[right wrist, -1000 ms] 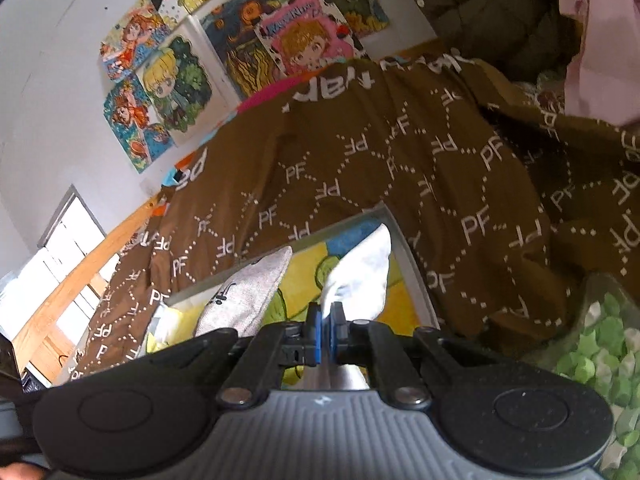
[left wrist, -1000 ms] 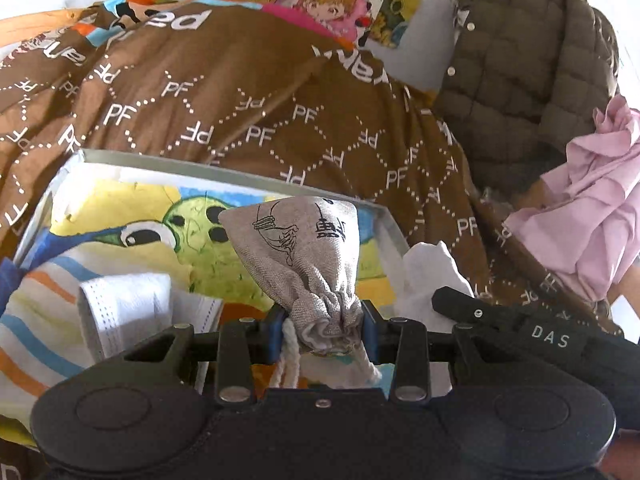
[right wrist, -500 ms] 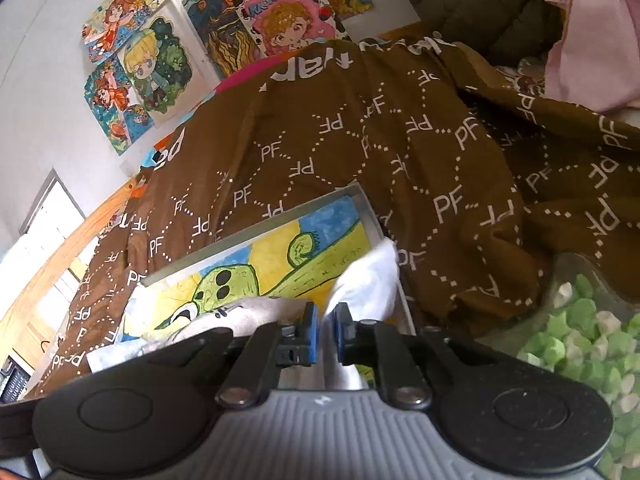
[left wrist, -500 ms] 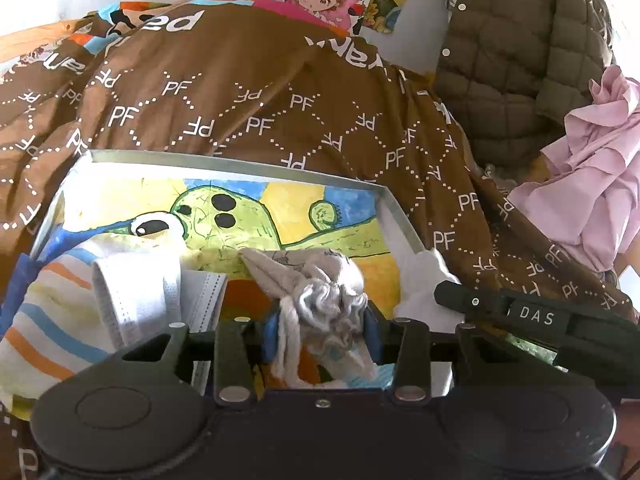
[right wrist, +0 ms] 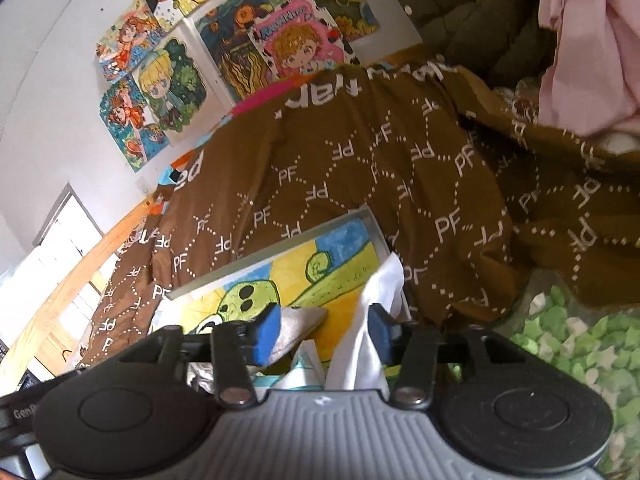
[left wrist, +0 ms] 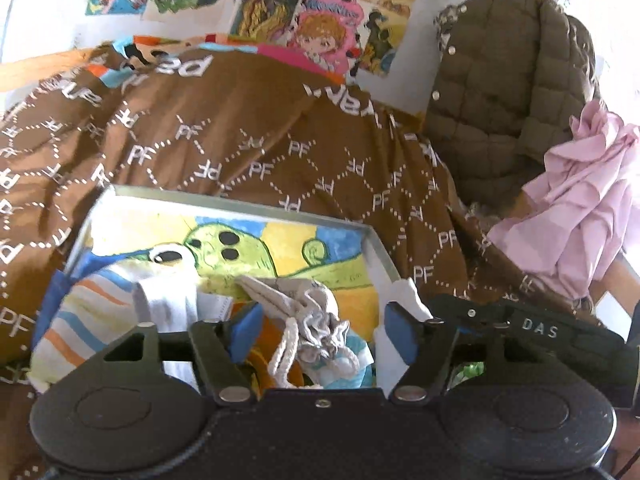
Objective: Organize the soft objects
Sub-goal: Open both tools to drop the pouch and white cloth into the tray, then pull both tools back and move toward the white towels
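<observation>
left gripper: jaws opening, grey drawstring pouch lies unpressed between them in the tray | right gripper: jaws opening, white cloth freed against the tray's right wall | judged: both deposited for sorting

A brown "PF" blanket lies below cartoon posters, beside a quilted olive jacket.

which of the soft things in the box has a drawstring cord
The grey drawstring pouch, lying between the left gripper's opening jaws, untouched by the pads. Its gathered neck trails a white cord; the striped cloth and white cloth have none.
</observation>
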The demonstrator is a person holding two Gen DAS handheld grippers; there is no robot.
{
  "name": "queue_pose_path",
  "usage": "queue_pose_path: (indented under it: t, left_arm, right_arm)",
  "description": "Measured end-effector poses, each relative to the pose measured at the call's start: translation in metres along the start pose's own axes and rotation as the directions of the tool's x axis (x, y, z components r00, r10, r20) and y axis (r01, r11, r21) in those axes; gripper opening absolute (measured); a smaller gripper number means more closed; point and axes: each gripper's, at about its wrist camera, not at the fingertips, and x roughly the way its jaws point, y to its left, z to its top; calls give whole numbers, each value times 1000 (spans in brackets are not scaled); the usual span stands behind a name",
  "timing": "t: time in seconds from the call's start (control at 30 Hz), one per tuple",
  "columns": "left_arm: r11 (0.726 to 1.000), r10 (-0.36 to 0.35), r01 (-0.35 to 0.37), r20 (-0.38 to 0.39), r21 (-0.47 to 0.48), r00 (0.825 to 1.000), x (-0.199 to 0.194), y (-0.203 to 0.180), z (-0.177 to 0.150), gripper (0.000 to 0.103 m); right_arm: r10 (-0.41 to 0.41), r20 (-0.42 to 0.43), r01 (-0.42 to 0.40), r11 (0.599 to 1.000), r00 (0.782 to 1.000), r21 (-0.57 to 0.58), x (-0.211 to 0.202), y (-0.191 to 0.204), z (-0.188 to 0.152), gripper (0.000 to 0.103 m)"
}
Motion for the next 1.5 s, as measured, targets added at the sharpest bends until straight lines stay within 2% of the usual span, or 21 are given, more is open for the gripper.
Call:
queue_pose_path:
  t: [0.23,0.43,0.53,0.77,0.93,1.17,1.37,1.5]
  left_arm:
    - [1000,16,-13,105,-27,994,-38,-3,4,89]
    - [998,39,-26,210,-63,977,-85,-4,5,100]
    - [997,49,-33,249,-70,967,-109,-3,4,102]
    - [997,61,-46,310,-56,949,-163,-3,-7,102]
    - [998,65,-64,343,-13,937,-199,-12,-15,102]
    - [984,153,-174,352,30,924,-237,-20,-27,102]
    - [973,201,-226,324,41,924,-258,-9,-38,102]
    - [966,218,-249,285,75,933,-263,-1,-44,102]
  right_arm:
    - [33,99,-26,998,995,-64,-41,19,9,86]
    - [50,194,-25,991,980,-129,-84,38,14,97]
    - [69,229,-32,986,971,-162,-106,48,12,101]
    - [104,279,-42,975,955,-217,-148,73,-5,103]
    - [126,302,-50,968,945,-247,-173,93,-20,103]
    - [136,307,-57,966,942,-251,-198,107,-45,103]
    - [130,270,-56,963,954,-264,-208,111,-65,103]
    - [130,254,-54,957,958,-286,-213,117,-77,103]
